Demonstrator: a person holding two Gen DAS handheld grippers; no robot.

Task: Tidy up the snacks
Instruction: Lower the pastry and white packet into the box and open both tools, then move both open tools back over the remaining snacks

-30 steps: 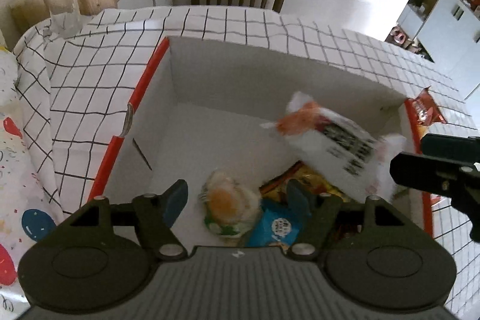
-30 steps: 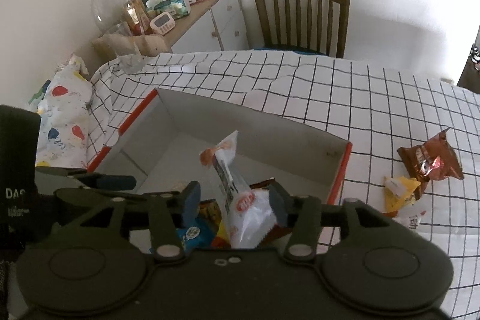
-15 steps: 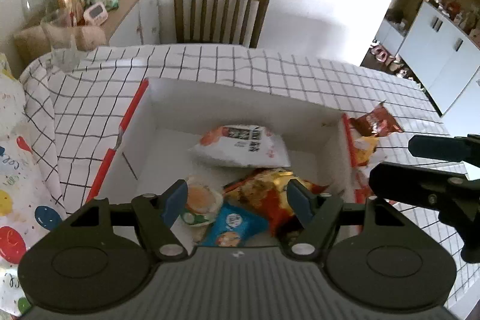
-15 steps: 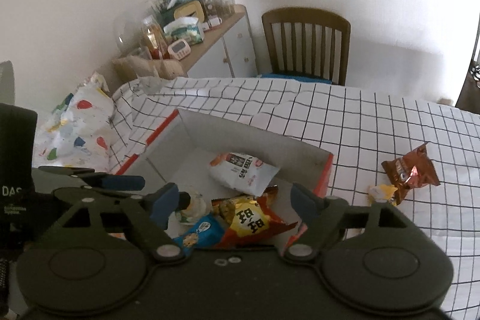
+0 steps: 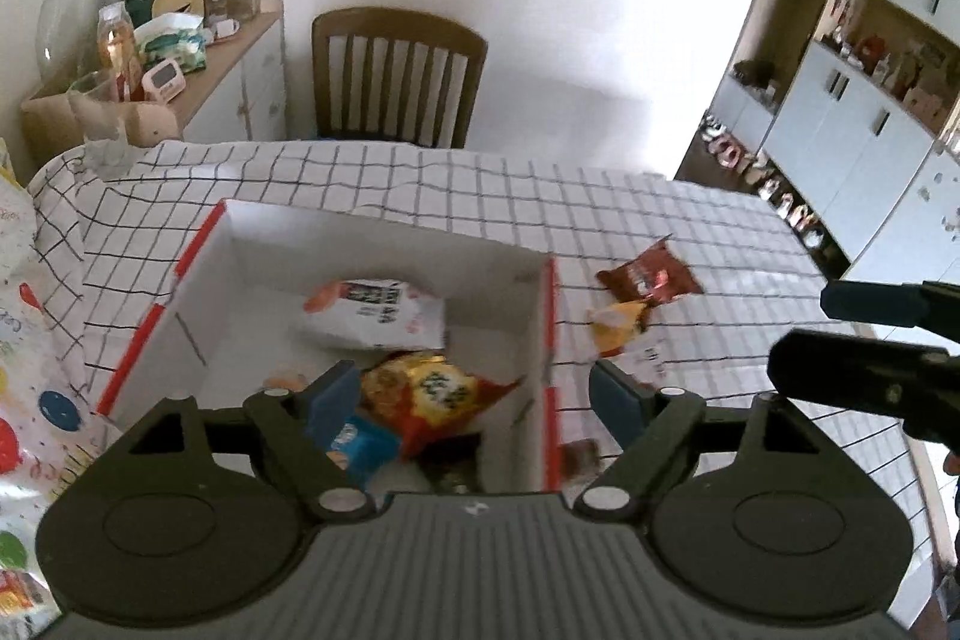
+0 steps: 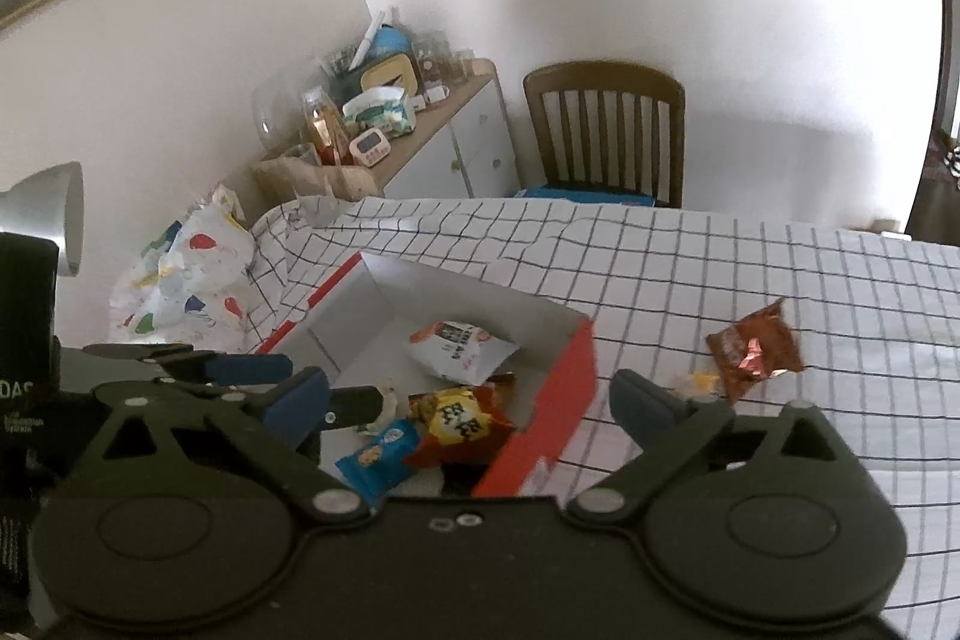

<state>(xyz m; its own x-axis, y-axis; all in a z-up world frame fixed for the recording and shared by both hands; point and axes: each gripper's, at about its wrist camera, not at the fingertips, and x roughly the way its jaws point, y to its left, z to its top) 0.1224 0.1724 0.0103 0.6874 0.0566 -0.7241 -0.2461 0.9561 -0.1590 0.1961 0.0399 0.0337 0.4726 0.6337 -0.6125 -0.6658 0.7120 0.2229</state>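
Snacks: several packets (image 5: 372,319) already in box (image 5: 384,244); brown packet (image 6: 755,349) and yellow one (image 5: 618,325) left on surface (image 6: 780,268) beside box. Left claw (image 5: 465,394), right claw (image 6: 468,400) both opening, empty. Next likely: reach right claw to brown packet, close gently, crinkly foil slips.

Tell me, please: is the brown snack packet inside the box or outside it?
Outside. The brown snack packet lies on the checked tablecloth, past the red-edged side of the box, apart from the packets inside.
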